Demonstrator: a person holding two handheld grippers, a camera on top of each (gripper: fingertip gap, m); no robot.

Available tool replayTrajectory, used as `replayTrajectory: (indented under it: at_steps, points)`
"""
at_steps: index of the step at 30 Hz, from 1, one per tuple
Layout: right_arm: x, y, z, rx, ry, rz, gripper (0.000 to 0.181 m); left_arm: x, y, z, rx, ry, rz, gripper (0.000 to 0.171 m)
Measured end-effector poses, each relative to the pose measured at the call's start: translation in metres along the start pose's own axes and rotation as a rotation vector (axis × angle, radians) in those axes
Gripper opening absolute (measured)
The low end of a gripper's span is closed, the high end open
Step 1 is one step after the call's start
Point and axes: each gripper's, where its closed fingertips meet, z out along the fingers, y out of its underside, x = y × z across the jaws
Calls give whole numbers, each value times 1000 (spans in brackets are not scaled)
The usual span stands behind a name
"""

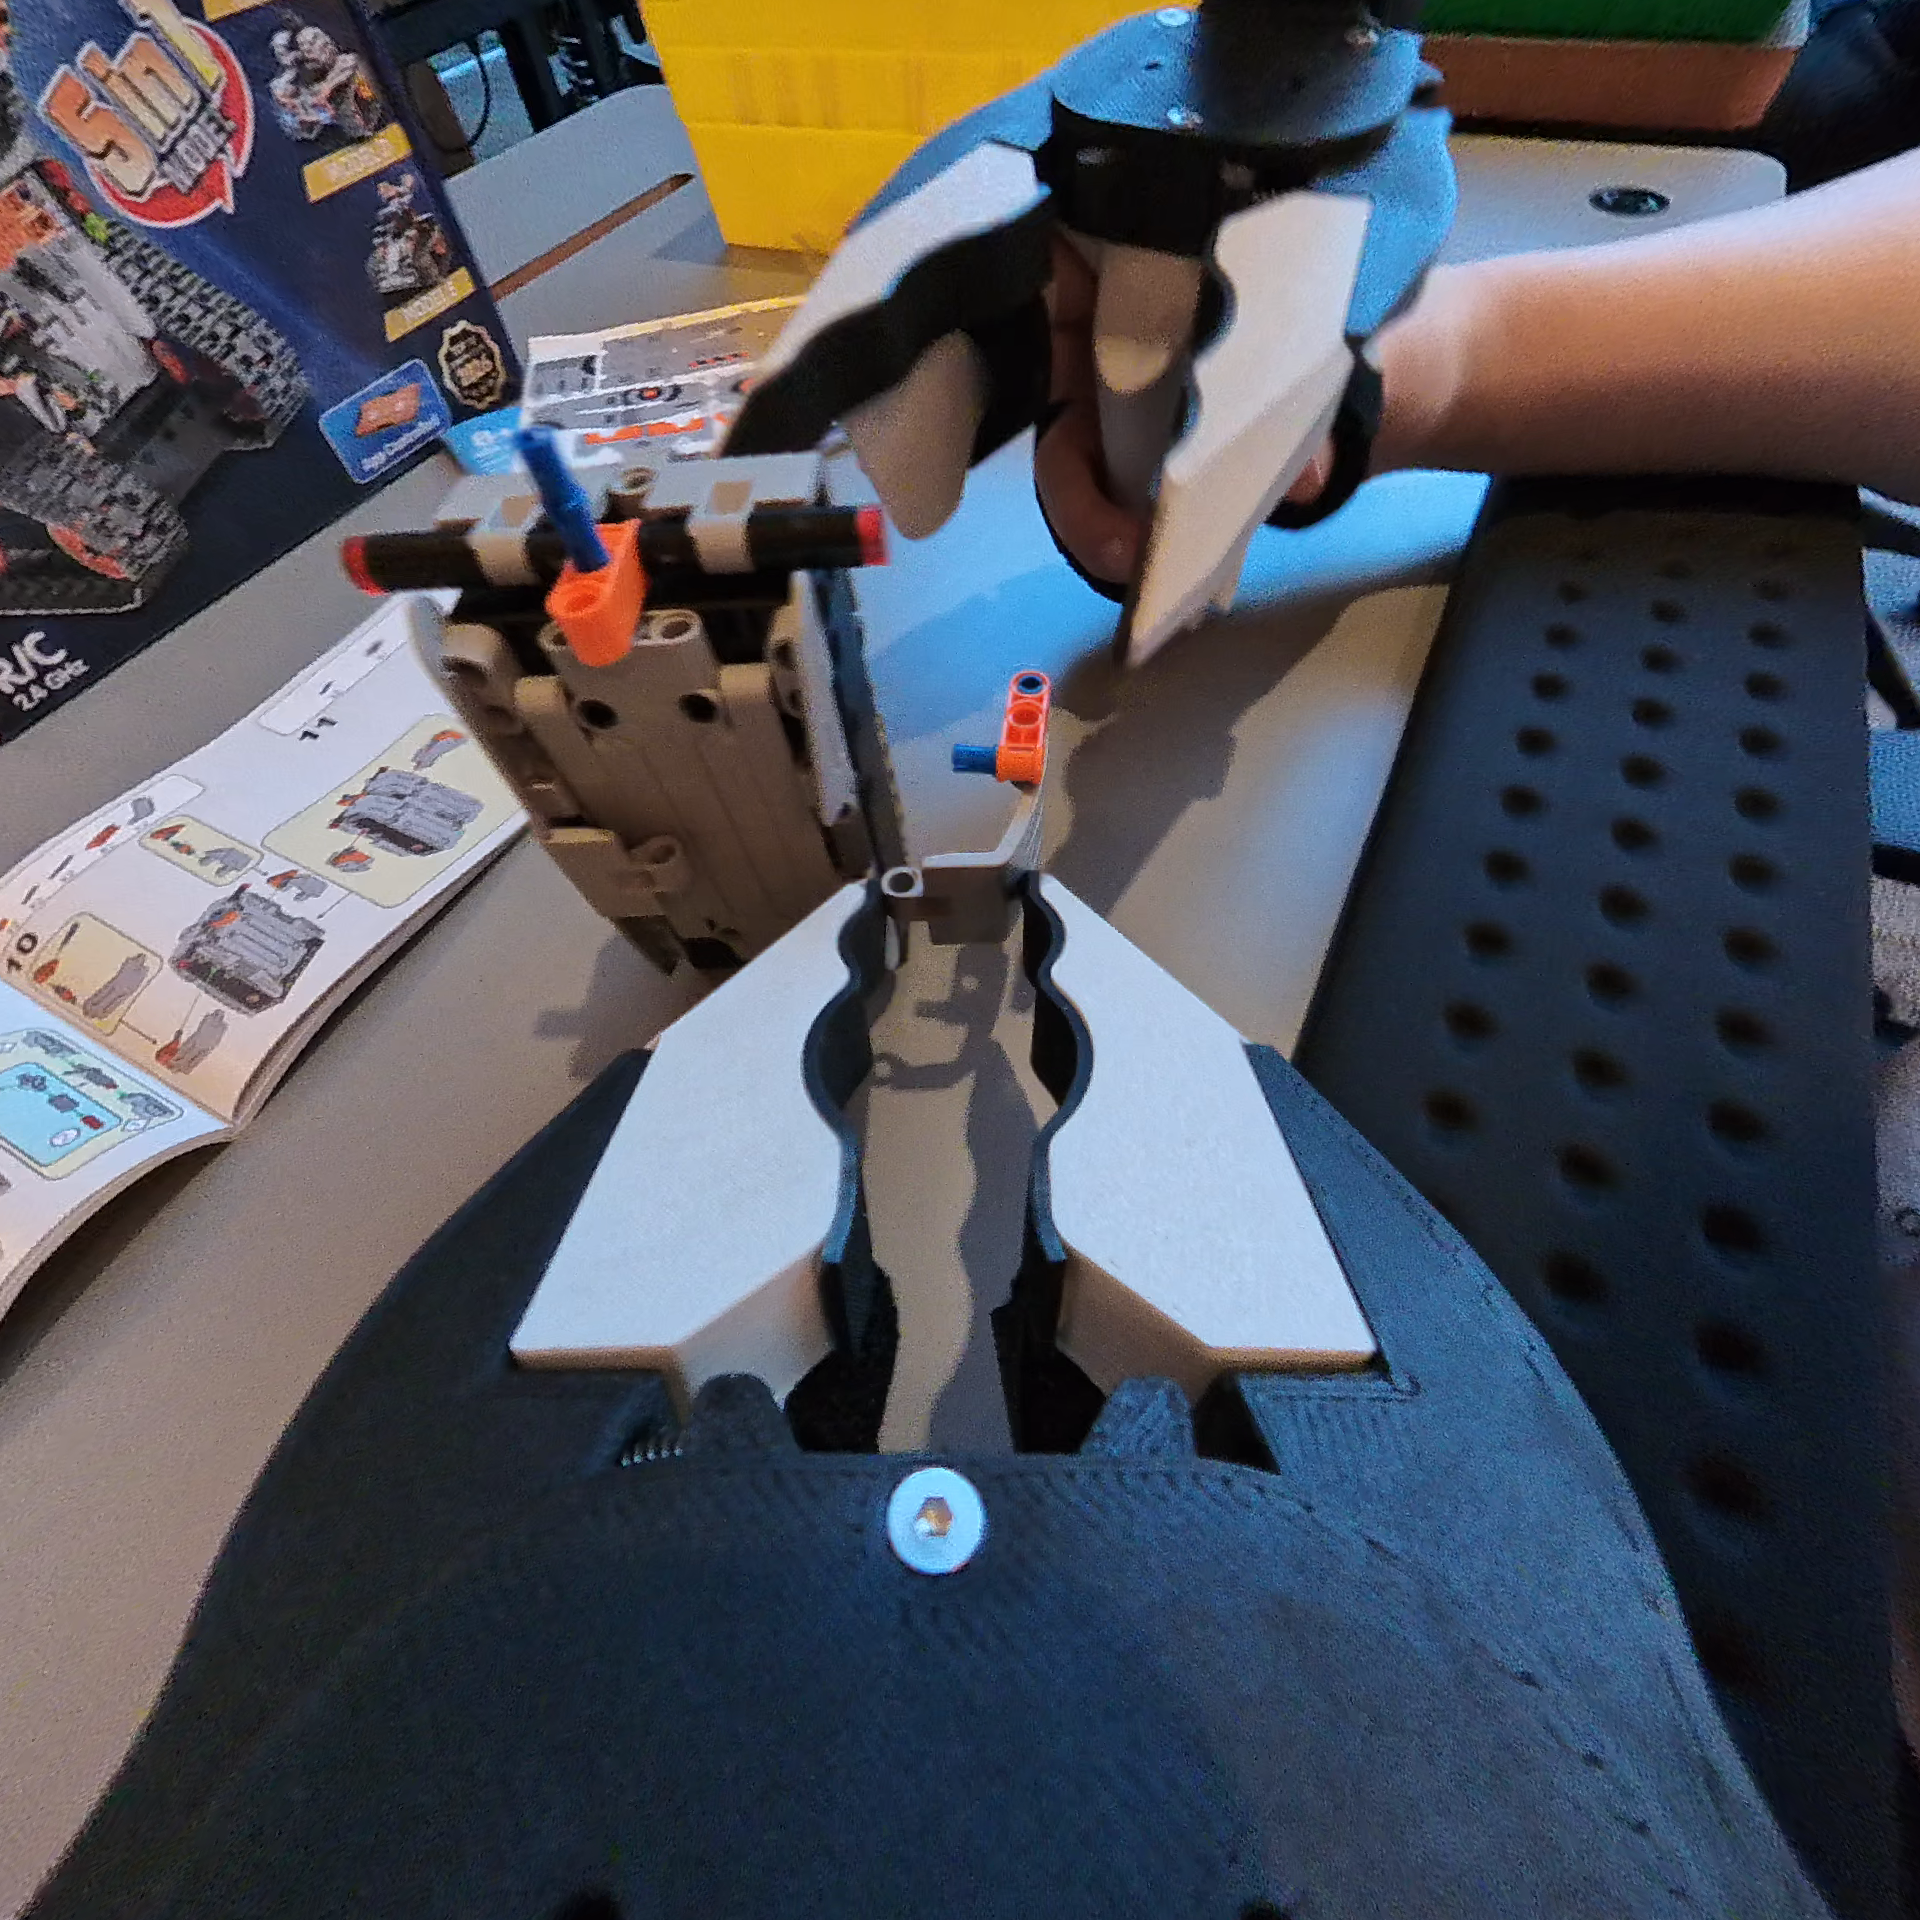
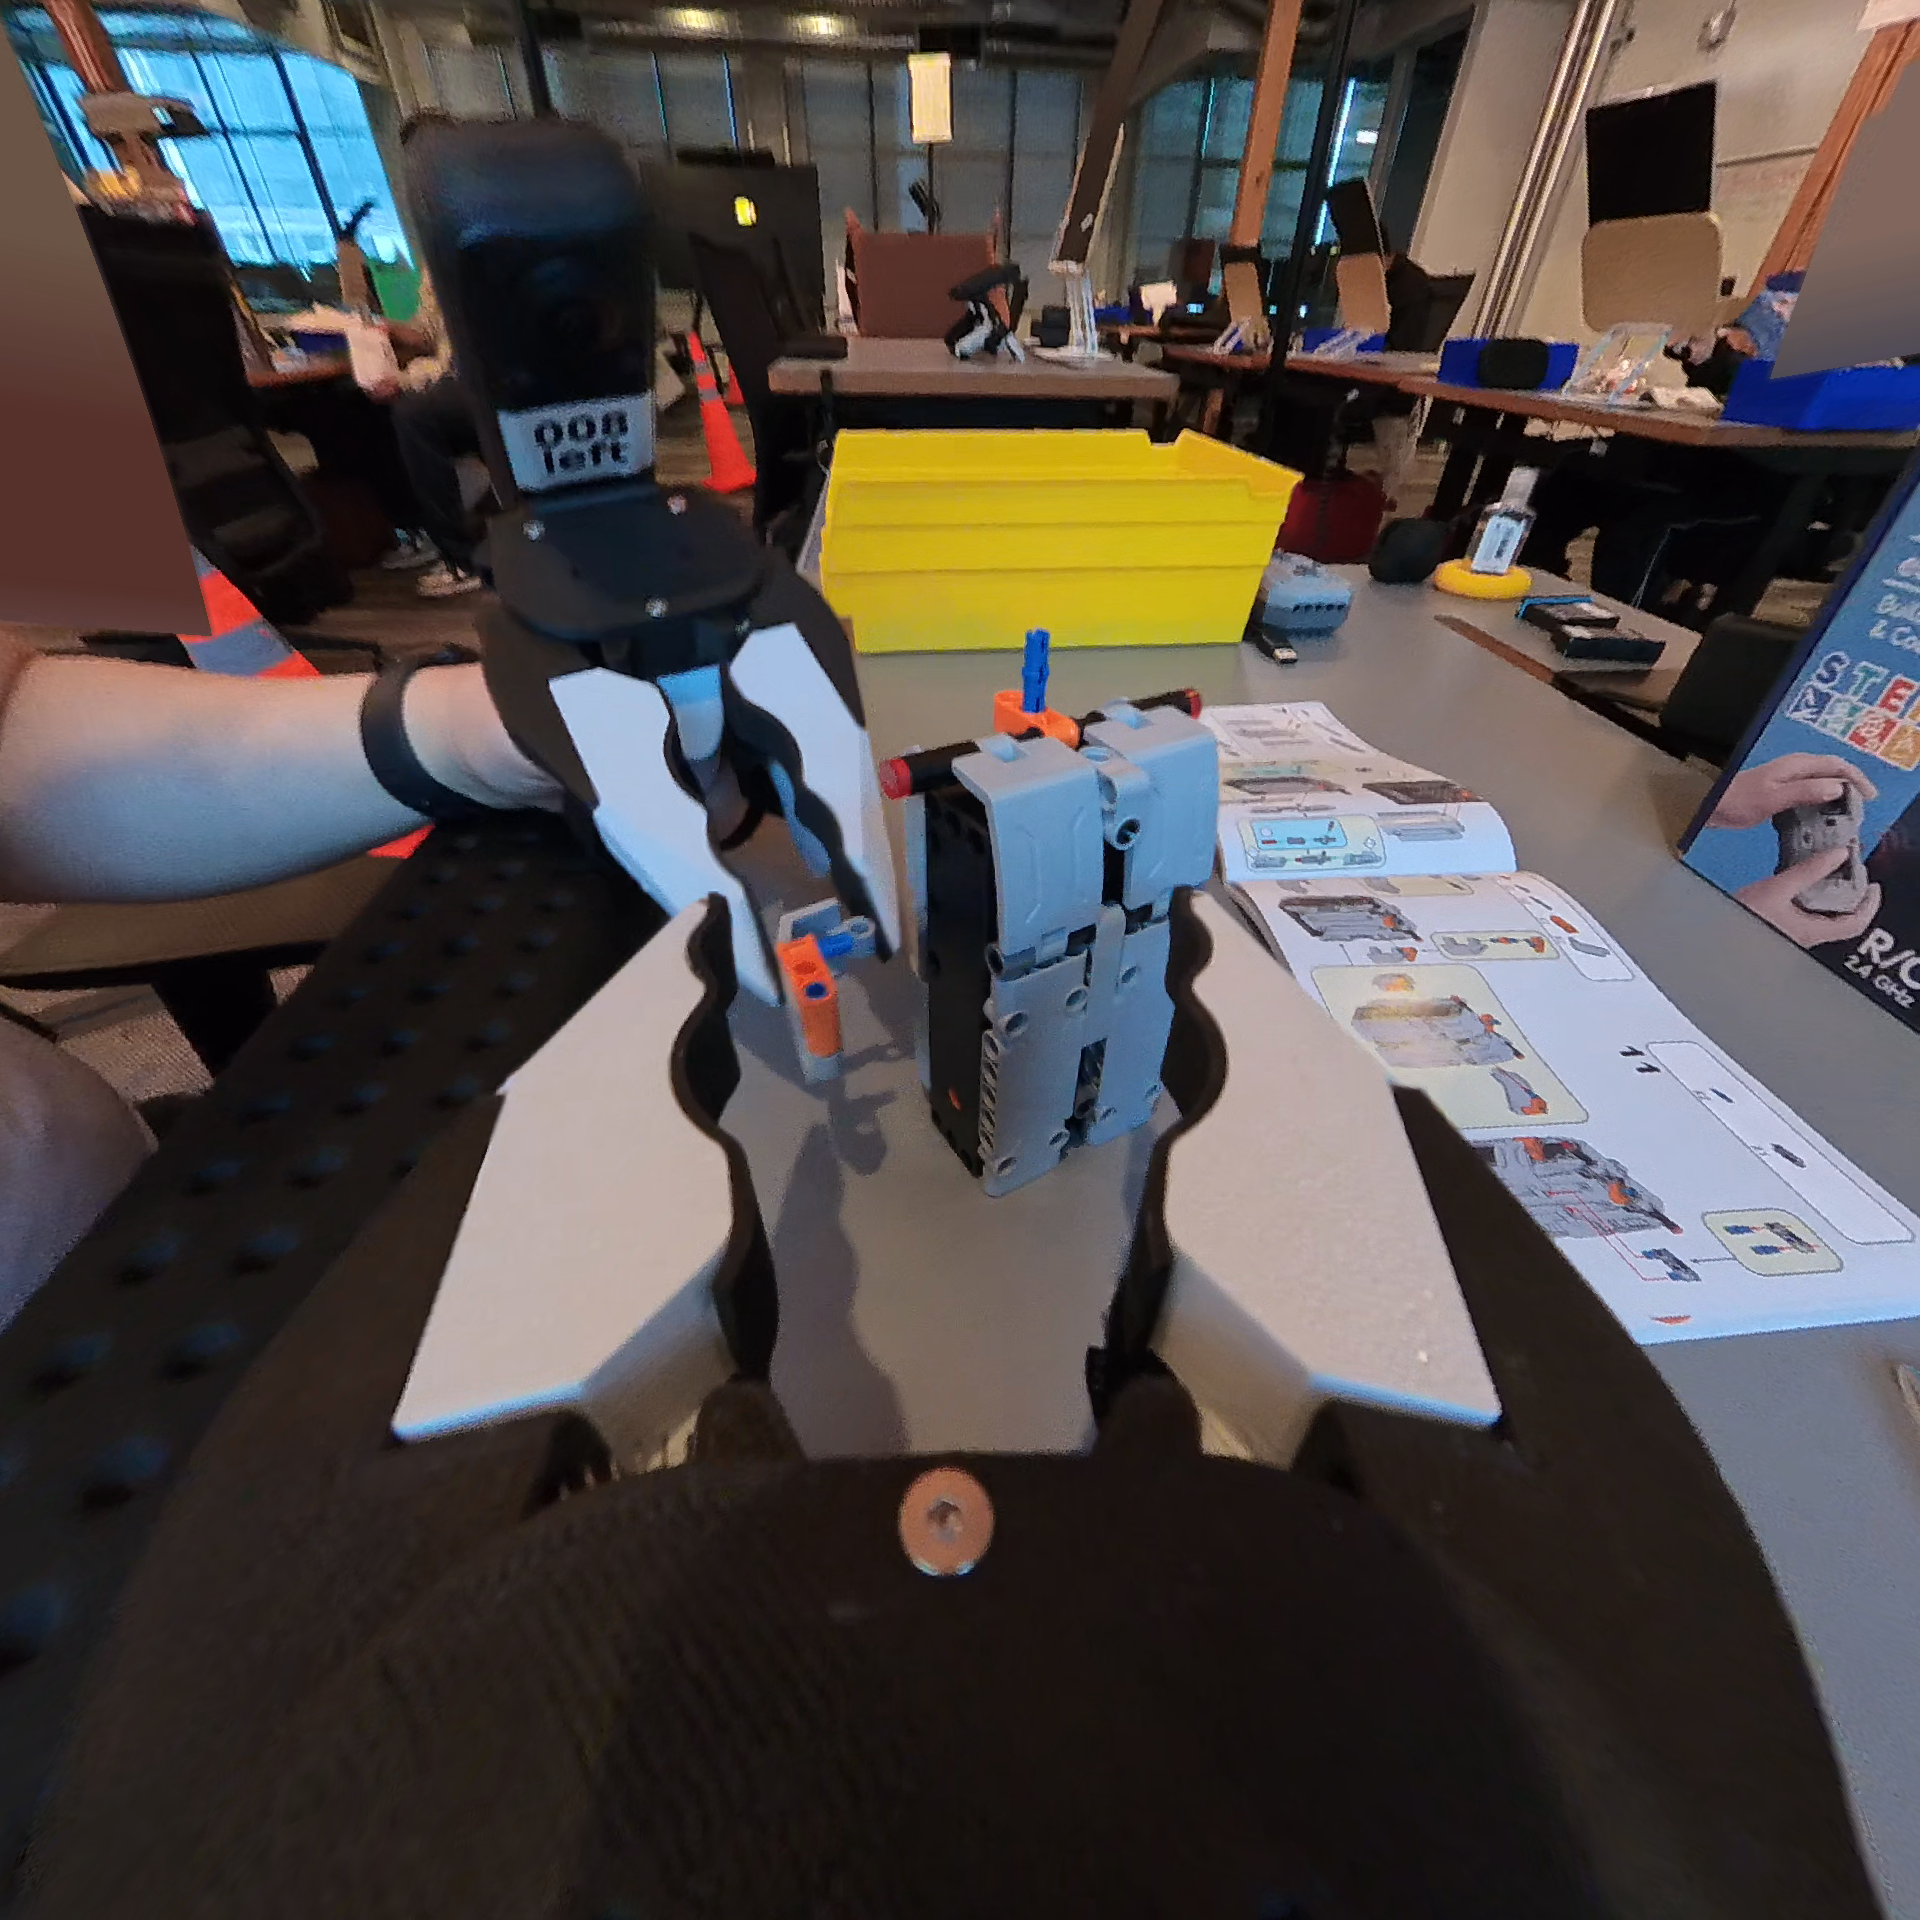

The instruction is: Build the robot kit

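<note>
Grey and black, the brick model (image 2: 1049, 956) stands upright on the table (image 2: 935, 1299), long axis vertical, a black axle (image 1: 613, 551) with red ends crossing its top and an orange connector (image 1: 597, 603) with a blue pin (image 1: 556, 483) on that axle. The left gripper (image 1: 951, 904) is closed on a small grey bent piece (image 1: 961, 883), which sits just right of the model's base in the left wrist view; this piece carries an orange connector with a blue pin at its raised end, the pin pointing toward the model. The right gripper (image 2: 951, 935) is open and holds nothing; in its own view the model stands between its fingertips, closer to the right-hand one, seemingly untouched. So the right gripper straddles the model, while the left holds its piece beside the model, near but apart. A booklet (image 2: 1507, 1039) lies open beyond the model on the side away from the left gripper, and a yellow bin (image 2: 1049, 540) sits behind the model
</note>
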Motion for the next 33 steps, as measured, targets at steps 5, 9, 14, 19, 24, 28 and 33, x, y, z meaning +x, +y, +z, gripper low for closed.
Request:
replayTrajectory:
  at_steps: [5,9,14,19,24,28,33]
  points:
    - [17,-13,-21,87,68,18,70,10,-8,-6,29,-31,138,25]
    - [43,-8,-40,77,173,-1,27,6,-10,-11,40,-57,149,24]
    - [70,8,-55,-3,287,0,0,1,-24,-30,79,-85,116,24]
    - [82,23,-64,-89,332,-9,0,-4,-34,-65,42,-178,119,24]
    - [90,27,-77,-135,382,-71,0,11,-54,-102,90,-206,-1,24]
    - [102,30,-95,-126,442,-36,0,32,-70,-122,149,-190,-113,25]
    - [112,37,-106,-158,516,-9,0,46,-92,-142,177,-221,-142,25]
